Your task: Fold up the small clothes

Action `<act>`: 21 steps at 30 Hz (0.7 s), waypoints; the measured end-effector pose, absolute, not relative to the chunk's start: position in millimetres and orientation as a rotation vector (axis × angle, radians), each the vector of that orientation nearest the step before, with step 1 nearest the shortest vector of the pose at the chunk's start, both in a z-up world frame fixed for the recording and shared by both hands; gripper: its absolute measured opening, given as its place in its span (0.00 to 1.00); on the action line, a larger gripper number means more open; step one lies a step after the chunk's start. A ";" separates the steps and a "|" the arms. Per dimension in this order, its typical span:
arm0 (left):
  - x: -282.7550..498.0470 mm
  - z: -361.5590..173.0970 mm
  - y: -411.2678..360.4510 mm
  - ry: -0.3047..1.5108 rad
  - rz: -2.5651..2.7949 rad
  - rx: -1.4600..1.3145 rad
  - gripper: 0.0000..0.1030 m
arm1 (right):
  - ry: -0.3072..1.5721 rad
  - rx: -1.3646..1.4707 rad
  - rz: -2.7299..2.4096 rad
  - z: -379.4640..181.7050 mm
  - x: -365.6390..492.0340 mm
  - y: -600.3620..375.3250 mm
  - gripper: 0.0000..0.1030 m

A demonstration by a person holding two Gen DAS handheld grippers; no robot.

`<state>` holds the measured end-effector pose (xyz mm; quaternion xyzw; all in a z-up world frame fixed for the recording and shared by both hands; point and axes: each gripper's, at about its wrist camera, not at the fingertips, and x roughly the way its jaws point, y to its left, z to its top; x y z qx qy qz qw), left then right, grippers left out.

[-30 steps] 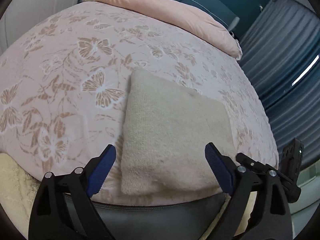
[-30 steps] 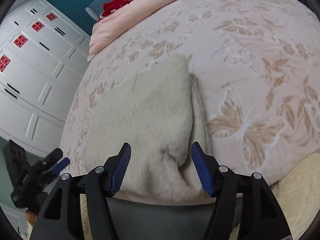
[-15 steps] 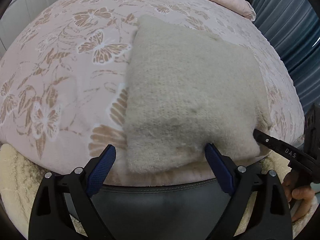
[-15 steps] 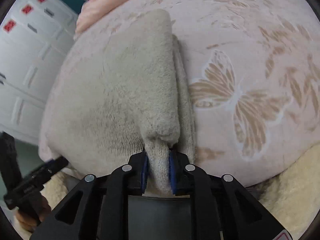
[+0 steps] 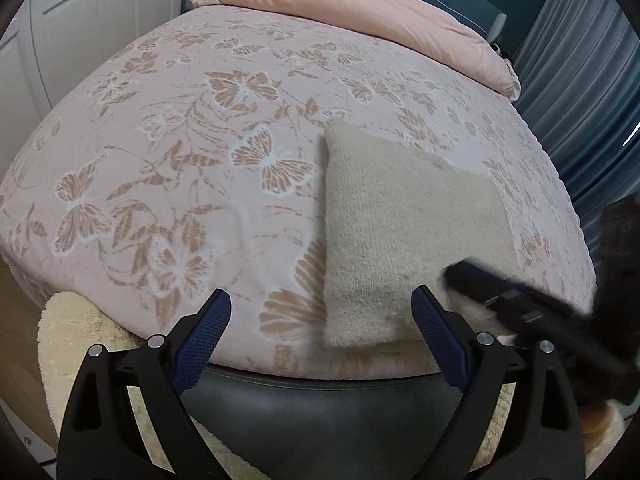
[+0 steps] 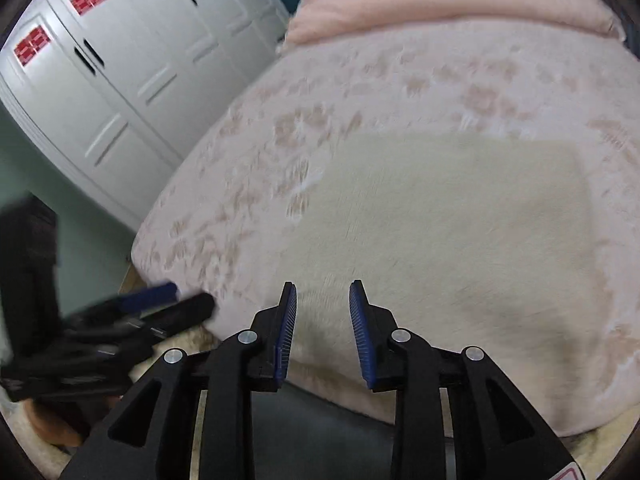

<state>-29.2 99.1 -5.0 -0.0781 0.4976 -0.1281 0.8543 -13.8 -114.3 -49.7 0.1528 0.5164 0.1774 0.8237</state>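
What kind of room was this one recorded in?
Most likely a home bedroom. A bed with a pink butterfly-print cover fills the view, a folded pink quilt lies at its far end, and white wardrobe doors stand beside it. A beige knit garment lies on the bed.

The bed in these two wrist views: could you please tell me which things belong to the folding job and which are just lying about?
Belongs to the job:
- folded beige knit garment
- left gripper, jaws wide
- right gripper, jaws opening, nothing between them

Just lying about:
- butterfly bedspread
- pink duvet
- white wardrobe
- blue curtain
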 end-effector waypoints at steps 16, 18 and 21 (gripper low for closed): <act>-22.6 -20.7 45.4 1.087 -0.400 -0.130 0.88 | 1.112 0.445 0.009 -72.1 -57.2 -230.6 0.03; -25.8 -21.7 29.3 1.093 -0.414 -0.075 0.88 | 1.042 0.495 -0.001 -46.6 -66.6 -234.1 0.05; -30.5 -24.8 14.1 1.084 -0.426 -0.025 0.89 | 0.964 0.382 -0.024 -23.0 -68.0 -225.8 0.06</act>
